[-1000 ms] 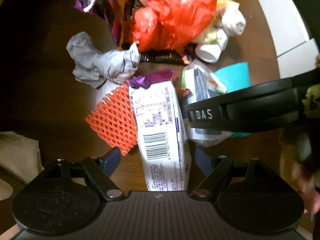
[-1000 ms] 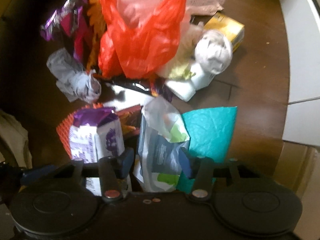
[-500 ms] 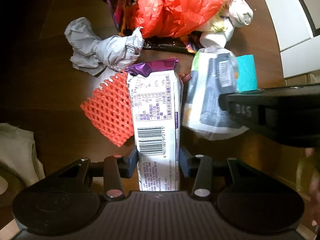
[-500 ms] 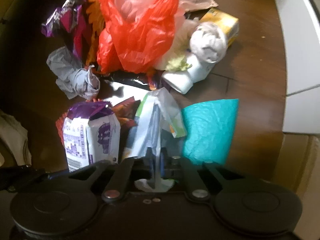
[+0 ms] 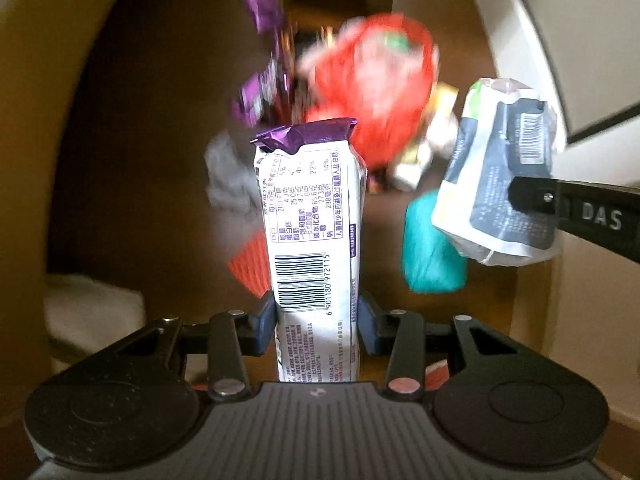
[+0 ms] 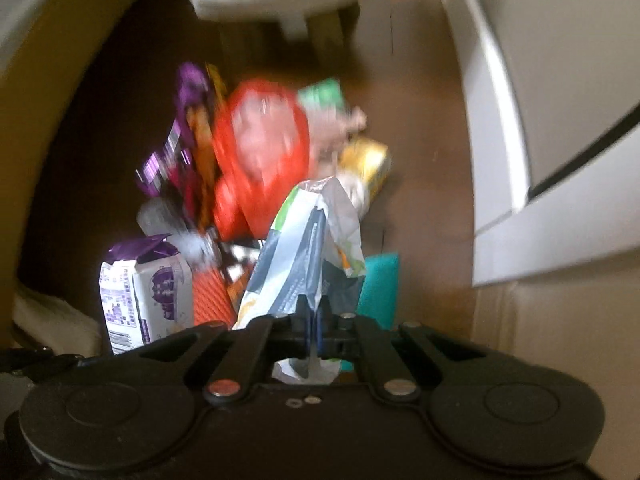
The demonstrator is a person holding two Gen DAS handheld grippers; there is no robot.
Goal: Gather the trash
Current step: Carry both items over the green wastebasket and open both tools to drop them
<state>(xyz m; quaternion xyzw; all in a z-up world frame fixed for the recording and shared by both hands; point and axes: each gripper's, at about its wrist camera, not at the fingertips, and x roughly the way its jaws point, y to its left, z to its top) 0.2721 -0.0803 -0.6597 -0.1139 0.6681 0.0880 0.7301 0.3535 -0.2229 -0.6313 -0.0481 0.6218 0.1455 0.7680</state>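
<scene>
Both wrappers have come up off the table since 0.5 s ago, w/ the pile now blurred below. White-and-purple packet (image 5: 316, 236) stands upright, clamped at its lower end betw. the left gripper (image 5: 317, 322) fingers. To its right, the grey-white pouch (image 5: 496, 172) hangs pinched in the right gripper (image 6: 315, 322), jaws nearly closed on thin film. Behind the packet: red plastic bag (image 5: 376, 92), teal sheet (image 5: 430, 252), orange mesh (image 5: 252, 264). Step looks like carry-off; next move needs a bin, none identifiable in view.
</scene>
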